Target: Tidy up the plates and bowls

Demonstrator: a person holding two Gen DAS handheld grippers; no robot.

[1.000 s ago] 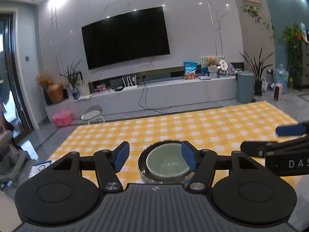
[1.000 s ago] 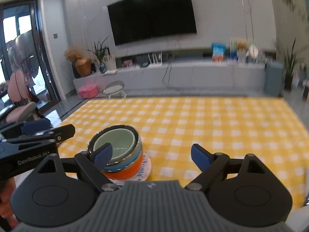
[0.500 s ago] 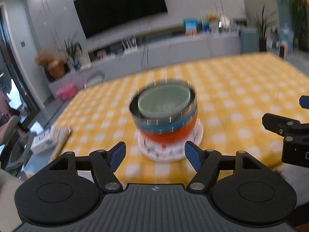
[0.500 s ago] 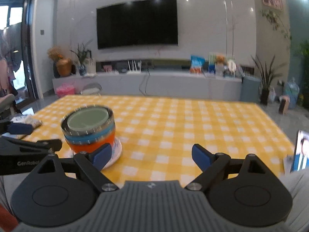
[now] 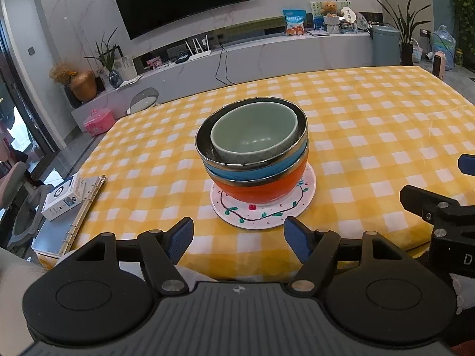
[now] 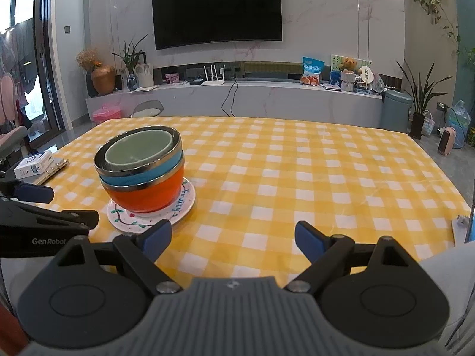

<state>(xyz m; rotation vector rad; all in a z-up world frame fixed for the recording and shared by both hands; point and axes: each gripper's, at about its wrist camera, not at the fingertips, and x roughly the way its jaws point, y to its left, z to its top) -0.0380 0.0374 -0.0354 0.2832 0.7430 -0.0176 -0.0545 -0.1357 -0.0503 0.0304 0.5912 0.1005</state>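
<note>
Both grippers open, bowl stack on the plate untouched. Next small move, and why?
Probably ease the left gripper forward toward the green bowl. It sits topmost and loose inside the steel-rimmed blue bowl, the left jaws are open, empty and lined up with the stack, while the right gripper points at bare tablecloth.

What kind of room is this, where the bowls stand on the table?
Most likely a home living room. A large wall-mounted television hangs above a long low media console, with potted plants beside it. The stacked bowls sit on a yellow checked tablecloth.
</note>
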